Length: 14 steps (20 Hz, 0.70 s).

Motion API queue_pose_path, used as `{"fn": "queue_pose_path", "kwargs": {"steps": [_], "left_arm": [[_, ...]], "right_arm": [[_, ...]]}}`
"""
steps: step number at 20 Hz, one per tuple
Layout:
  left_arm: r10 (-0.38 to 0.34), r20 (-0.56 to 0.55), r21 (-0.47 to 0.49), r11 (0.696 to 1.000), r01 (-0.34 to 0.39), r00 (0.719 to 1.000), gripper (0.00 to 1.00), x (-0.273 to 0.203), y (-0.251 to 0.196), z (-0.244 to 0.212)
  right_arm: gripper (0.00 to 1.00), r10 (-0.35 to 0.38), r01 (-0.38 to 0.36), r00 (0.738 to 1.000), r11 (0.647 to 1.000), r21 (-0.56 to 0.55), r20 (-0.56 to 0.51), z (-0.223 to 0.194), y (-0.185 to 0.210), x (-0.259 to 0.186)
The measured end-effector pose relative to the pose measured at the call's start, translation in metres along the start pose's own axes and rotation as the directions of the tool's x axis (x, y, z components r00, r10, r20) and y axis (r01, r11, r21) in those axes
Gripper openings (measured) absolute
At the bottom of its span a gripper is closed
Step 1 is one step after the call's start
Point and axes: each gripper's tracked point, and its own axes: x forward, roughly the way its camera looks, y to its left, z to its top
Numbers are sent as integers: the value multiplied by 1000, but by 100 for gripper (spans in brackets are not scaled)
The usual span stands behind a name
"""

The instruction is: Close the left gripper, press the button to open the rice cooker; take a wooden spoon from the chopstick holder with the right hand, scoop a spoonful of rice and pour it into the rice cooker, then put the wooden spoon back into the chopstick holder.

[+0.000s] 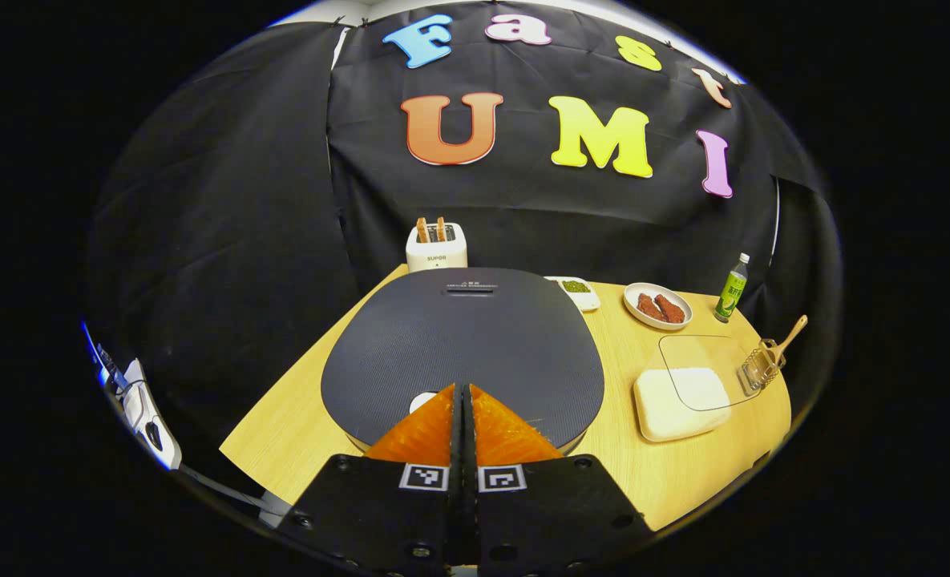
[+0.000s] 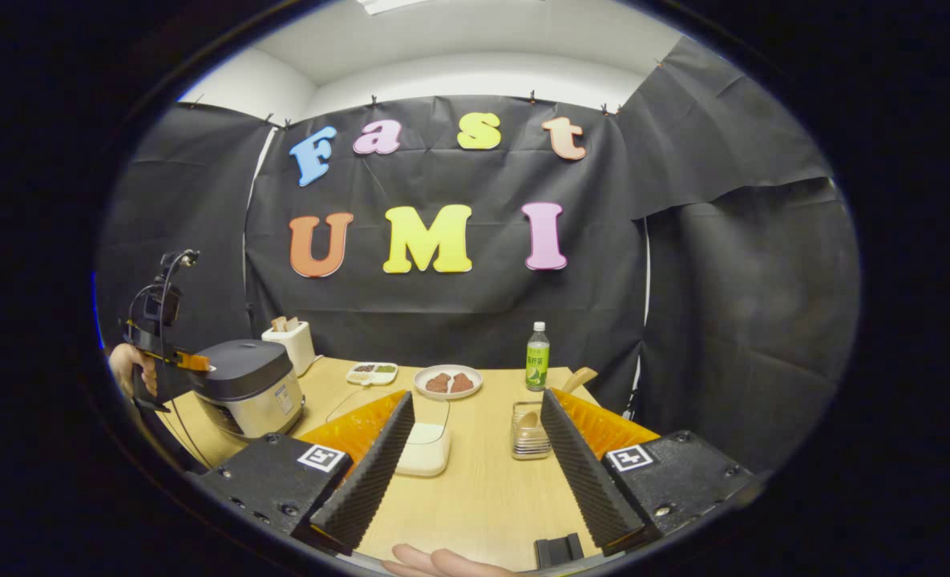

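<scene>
hovering left claw (image 1: pixel 462 401): its two fingers are pressed together with nothing between them, tips over the front edge of the rice cooker (image 1: pixel 462 353) lid, just beside a small pale button (image 1: pixel 421 399)
left claw from the right gripper view: seen farther off (image 2: pixel 194 362) at the cooker's upper front edge, held by a hand (image 2: pixel 126 367); whether the tip touches the lid, i cannot tell
rice cooker: lid down, dark top, metallic body (image 2: pixel 246 389), standing at the left of the wooden surface (image 2: pixel 483 489)
right claw (image 2: pixel 475 449): fingers spread wide, holding nothing, above the surface and aimed toward the back wall
chopstick holder (image 2: pixel 529 433): a metal wire rack between the right claw's fingers in that view (well beyond them), with the wooden spoon (image 2: pixel 577 378) leaning out of it, handle up
rice: a white container (image 1: pixel 675 401) with a clear lid (image 1: pixel 703 370) lying askew over it, between cooker and holder
other things at the back: toaster (image 1: pixel 436 244), small tray (image 1: pixel 579 290), plate (image 1: pixel 657 306) with brown food, green bottle (image 1: pixel 733 290)
</scene>
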Motion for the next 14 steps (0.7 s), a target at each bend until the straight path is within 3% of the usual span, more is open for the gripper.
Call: {"fn": "queue_pose_path", "kwargs": {"steps": [6,9,14], "left_arm": [[-43,71,-107,993,50,997,0,-15,1,20],[-35,181,-104,993,54,983,0,-33,3,49],[-43,298,-62,996,65,954,83,-75,-9,78]], "right_arm": [[100,-21,21,1000,1000,-4,7,-1,-8,1],[100,-18,18,1000,1000,13,-2,-7,-12,4],[100,-32,31,999,999,37,7,-13,-25,15]]}}
